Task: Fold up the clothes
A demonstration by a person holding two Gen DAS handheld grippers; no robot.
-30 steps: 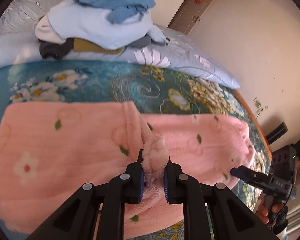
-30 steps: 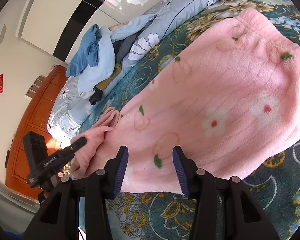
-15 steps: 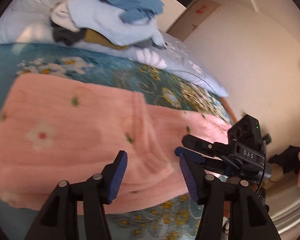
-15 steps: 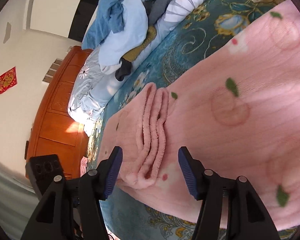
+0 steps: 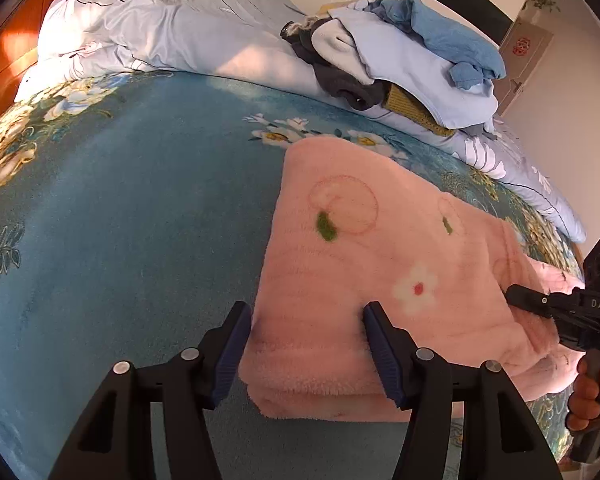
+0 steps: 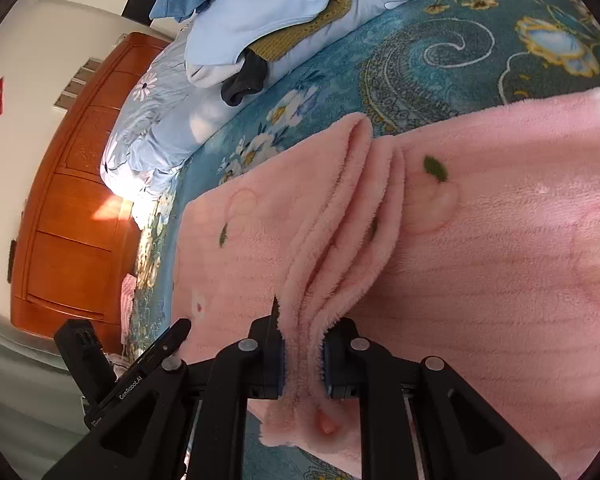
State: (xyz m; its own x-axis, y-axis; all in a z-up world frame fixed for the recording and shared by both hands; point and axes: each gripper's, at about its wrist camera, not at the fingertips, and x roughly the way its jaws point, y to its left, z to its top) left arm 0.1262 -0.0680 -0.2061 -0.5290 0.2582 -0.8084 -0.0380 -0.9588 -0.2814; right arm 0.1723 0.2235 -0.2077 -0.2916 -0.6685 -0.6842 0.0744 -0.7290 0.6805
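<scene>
Right wrist: right gripper (image 6: pixel 302 354) closing on pink garment's (image 6: pixel 480 260) bunched folds.

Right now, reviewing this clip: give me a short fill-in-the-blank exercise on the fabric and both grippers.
1. The right gripper pinches the bunched folds of the ____ fleece garment.
2. The left gripper is ____, straddling the garment's corner.
3. The garment lies on a ____ floral bedspread.

Missing words: pink; open; teal
</scene>
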